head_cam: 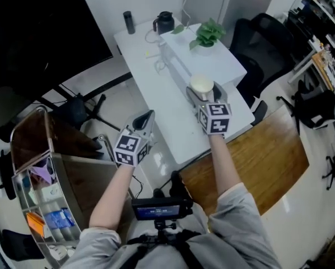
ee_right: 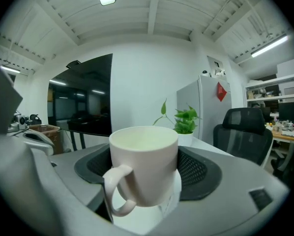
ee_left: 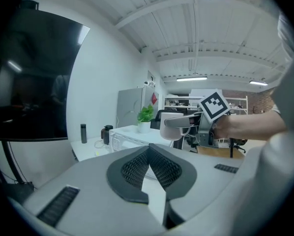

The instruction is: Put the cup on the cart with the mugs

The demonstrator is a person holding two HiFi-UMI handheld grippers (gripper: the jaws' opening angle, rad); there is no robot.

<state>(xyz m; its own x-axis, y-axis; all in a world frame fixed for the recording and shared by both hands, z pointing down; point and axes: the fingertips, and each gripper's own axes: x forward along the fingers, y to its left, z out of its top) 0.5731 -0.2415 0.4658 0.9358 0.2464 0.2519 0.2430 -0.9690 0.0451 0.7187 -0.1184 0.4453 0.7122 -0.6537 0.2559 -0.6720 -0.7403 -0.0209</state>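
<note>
The right gripper (head_cam: 204,92) hides the cup (head_cam: 201,84) below its rim.

Office: white desk (head_cam: 156,88), black swivel chairs (head_cam: 265,33), large dark screen (head_cam: 38,32), potted plant (head_cam: 208,33), shelving (head_cam: 319,7).

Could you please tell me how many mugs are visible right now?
1. The white mug is held upright in the right gripper. Any others on the cart at the left can't be made out.
</note>
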